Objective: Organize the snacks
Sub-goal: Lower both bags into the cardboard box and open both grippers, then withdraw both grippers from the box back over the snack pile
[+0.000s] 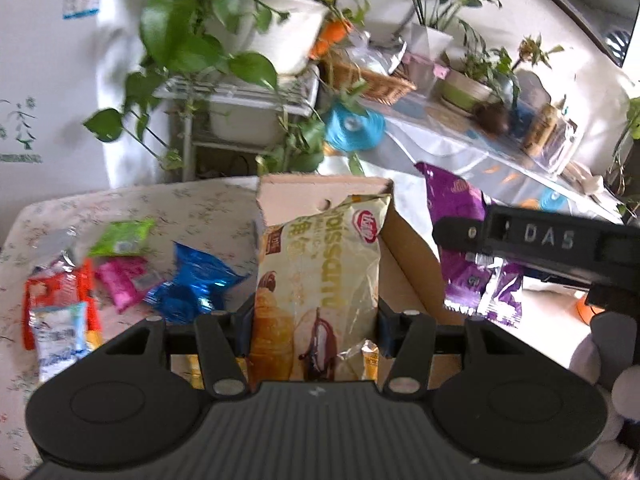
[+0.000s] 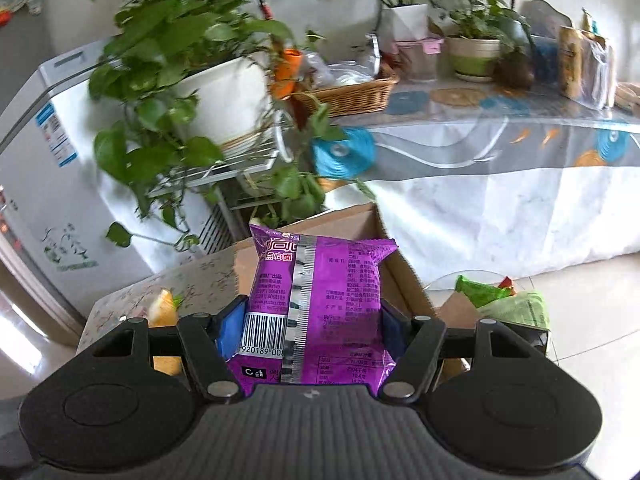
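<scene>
While each gripper's fingers clamp a packet, croissant bag (image 1: 316, 280) and purple packet (image 2: 320, 300) hover over the cardboard box (image 1: 404, 264).

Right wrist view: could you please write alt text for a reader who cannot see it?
The right gripper holds a purple snack packet upright between its blue pads, barcode side facing the camera, in front of an open cardboard box. Behind stand leafy potted plants, a wicker basket and a covered table.

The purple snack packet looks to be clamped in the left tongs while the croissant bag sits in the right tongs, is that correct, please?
The hands are swapped: the right wrist view shows the right tongs clamping the purple snack packet, and the left tongs hold the croissant bag.
</scene>
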{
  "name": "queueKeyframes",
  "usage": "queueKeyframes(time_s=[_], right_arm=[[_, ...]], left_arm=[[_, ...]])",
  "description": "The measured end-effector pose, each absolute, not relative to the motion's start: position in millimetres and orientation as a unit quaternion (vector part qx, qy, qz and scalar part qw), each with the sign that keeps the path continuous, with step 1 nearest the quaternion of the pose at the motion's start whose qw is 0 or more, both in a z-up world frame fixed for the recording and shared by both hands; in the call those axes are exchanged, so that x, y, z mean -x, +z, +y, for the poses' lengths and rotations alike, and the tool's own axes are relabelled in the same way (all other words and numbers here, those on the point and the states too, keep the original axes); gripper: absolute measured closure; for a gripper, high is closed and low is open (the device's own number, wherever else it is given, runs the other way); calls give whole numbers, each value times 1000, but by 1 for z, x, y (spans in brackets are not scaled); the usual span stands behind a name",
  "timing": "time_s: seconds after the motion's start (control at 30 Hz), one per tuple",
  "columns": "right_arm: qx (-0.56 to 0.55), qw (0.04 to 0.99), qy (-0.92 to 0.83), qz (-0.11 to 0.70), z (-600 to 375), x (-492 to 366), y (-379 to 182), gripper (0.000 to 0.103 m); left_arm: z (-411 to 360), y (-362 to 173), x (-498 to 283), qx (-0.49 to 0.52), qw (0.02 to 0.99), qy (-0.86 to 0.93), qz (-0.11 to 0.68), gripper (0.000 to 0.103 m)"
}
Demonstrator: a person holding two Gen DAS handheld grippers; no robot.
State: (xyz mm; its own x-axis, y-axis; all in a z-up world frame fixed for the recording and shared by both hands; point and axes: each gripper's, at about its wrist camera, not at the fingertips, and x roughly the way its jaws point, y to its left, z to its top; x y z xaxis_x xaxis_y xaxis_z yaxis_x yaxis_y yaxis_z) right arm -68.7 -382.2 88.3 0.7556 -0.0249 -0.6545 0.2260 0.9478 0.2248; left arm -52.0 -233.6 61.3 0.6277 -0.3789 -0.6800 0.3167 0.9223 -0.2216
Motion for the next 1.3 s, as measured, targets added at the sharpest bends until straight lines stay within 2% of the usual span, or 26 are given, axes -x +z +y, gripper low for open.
queueKeyframes(time_s=[0.47, 0.57, 0.63, 0.67, 1.03, 1.3], right_arm=[[-170, 906, -93, 377, -398, 61, 73, 30], [-177, 900, -100, 385, -400, 60, 69, 30], [-179, 897, -102, 391, -401, 58, 66, 30], [-178, 897, -104, 392, -401, 58, 66, 30], [-185, 905, -75, 376, -395, 57, 71, 19], [-168, 912, -24, 374, -372, 48, 72, 15]], left_arm=[[-276, 27, 34, 35, 877, -213, 430, 49], [-280, 22, 31, 34, 873, -215, 437, 41], [-280, 22, 33, 36, 876, -211, 432, 28], [-279, 23, 33, 37, 878, -208, 429, 26], [-245, 39, 29, 44, 889, -190, 413, 21], [-197, 40, 22, 44, 895, -160, 415, 20]])
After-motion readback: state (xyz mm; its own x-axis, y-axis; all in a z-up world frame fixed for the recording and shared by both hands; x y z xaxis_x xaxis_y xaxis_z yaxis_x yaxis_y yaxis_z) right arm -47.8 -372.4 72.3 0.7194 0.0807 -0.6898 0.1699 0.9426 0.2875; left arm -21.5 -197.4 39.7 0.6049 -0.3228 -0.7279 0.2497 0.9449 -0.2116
